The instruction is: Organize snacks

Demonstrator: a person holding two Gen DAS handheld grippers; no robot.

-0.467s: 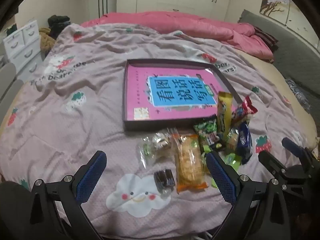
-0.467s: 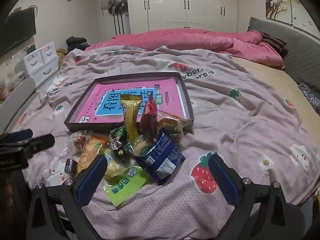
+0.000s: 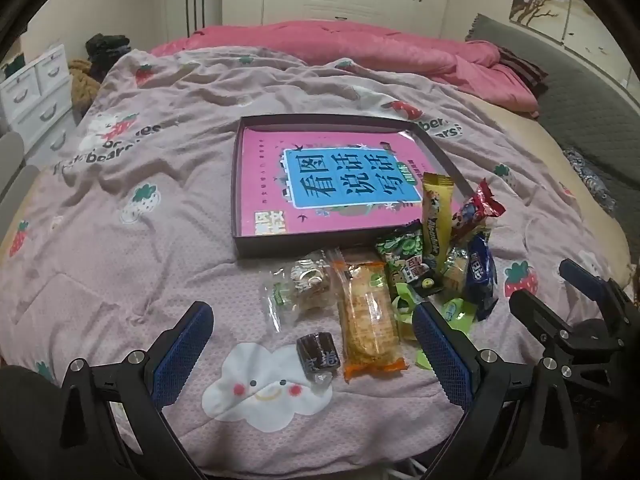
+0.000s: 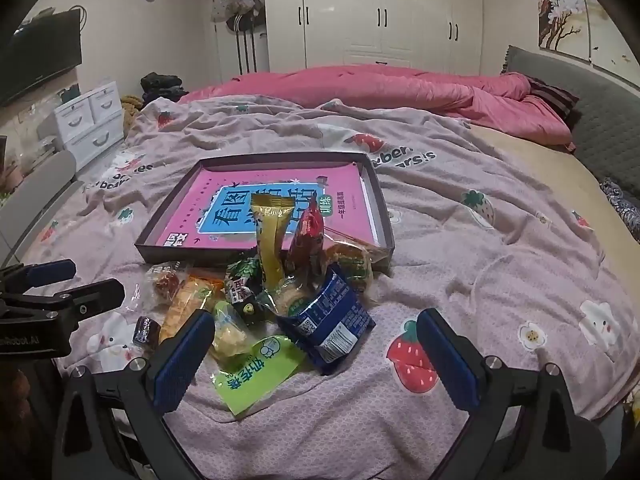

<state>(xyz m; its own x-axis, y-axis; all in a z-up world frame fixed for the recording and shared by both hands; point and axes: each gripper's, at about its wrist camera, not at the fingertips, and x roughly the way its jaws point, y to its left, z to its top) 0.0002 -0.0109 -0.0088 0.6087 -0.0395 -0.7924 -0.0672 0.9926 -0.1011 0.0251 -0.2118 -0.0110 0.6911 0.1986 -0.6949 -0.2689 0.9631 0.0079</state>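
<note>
A shallow dark box with a pink and blue book inside lies on the bed. In front of it is a pile of several snacks: an orange cracker pack, a small brown candy, a clear wrapped pastry, a yellow bar, a red pack, a blue pack and a green packet. My left gripper is open above the brown candy. My right gripper is open over the blue and green packs.
The bed carries a mauve strawberry-print blanket and a rumpled pink duvet at the back. A grey headboard runs along the right. White drawers stand at the left, wardrobes behind.
</note>
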